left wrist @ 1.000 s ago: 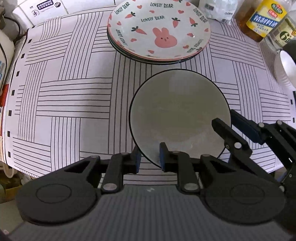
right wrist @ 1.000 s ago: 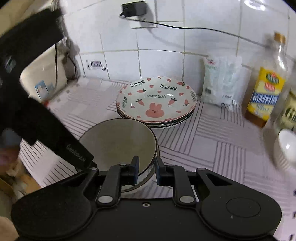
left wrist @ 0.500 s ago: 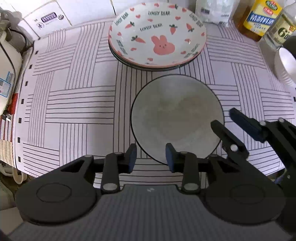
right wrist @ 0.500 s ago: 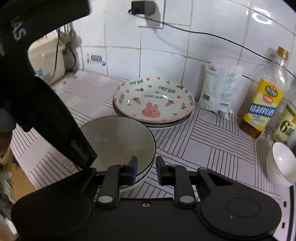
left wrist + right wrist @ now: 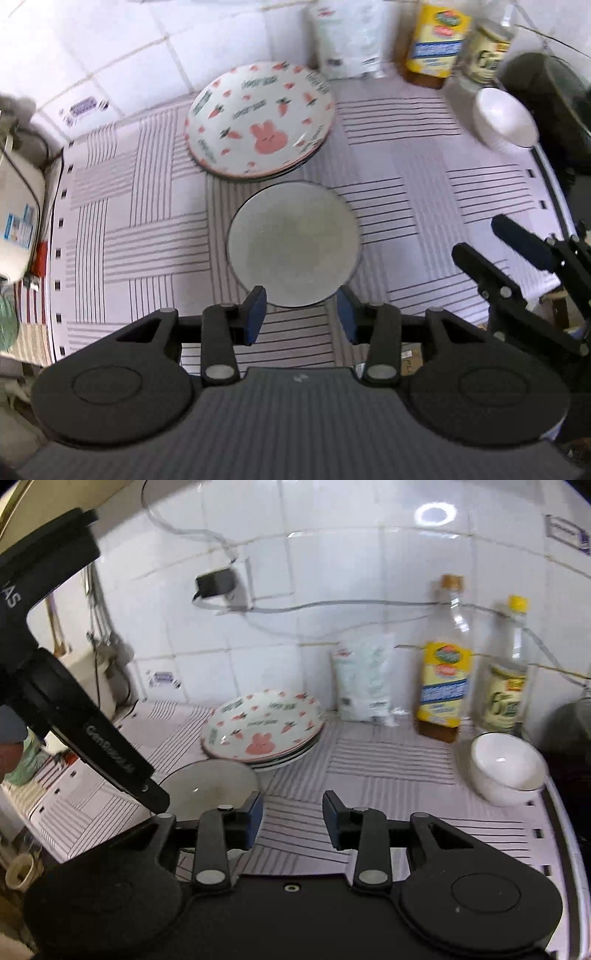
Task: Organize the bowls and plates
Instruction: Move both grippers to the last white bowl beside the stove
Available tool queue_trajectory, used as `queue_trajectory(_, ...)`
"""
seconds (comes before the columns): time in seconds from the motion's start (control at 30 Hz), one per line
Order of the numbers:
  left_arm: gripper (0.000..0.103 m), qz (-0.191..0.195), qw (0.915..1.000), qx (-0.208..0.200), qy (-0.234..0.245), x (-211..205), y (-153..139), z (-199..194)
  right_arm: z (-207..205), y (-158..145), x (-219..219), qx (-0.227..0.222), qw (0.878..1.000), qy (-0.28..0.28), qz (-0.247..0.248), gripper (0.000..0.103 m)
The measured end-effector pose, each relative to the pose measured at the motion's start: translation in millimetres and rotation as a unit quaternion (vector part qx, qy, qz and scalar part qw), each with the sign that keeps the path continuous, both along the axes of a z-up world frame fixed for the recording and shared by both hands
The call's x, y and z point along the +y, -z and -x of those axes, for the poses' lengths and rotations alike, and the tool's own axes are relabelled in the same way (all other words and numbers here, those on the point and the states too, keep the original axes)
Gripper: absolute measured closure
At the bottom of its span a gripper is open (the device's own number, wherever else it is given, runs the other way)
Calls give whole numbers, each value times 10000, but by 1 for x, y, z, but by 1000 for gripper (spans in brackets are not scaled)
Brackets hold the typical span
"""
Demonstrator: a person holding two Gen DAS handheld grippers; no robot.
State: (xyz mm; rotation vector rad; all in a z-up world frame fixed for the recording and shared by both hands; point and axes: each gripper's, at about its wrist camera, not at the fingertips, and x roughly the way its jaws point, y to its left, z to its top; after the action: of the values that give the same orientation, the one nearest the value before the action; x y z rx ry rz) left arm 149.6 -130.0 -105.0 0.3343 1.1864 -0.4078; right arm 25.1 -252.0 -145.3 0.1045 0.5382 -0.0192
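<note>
Both grippers have released the grey bowl (image 5: 293,243) and drawn back; their jaws have just been opening, with nothing between them. Left gripper (image 5: 301,314) hangs above the bowl's near rim, part-open and empty. Right gripper (image 5: 291,819) stands off to the bowl's right, likewise part-open and empty. Grey bowl rests on the striped mat (image 5: 406,177), just in front of the rabbit plate stack (image 5: 258,118). Placement appears complete, though blur limits certainty. Next step likely calls for reaching the white bowl (image 5: 508,764) beside the bottles.
</note>
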Motion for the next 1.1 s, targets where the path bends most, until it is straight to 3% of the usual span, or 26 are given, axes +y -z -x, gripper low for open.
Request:
queue_trajectory(0.2, 62, 146, 9988, -274, 380, -28, -22, 16, 29, -13, -25, -332, 9986, 389, 150, 50)
queue_trajectory(0.33, 62, 36, 9975, -437, 561, -54, -18, 23, 40, -9, -45, -404, 9967, 693, 158, 39)
queue_trajectory(0.67, 62, 88, 9922, -367, 1189, -124, 17, 32, 55, 30, -91, -337, 9902, 1329, -266, 35)
queue_trajectory(0.93, 62, 362, 9848, -475, 1629, -161, 23, 21, 37, 47, -116, -356, 9866, 1589, -65, 34)
queue_trajectory(1.0, 62, 403, 9838, -514, 1671, -169, 26, 15, 30, 51, -124, -337, 9847, 1712, -25, 29)
queue_trajectory(1.07, 61, 441, 9835, -455, 1693, -180, 31, 6, 21, 57, -133, -307, 9806, 1936, -13, 14)
queue_trajectory(1.1, 56, 450, 9832, -438, 1713, -186, 34, 1, 17, 60, -138, -314, 9787, 2031, -11, 13)
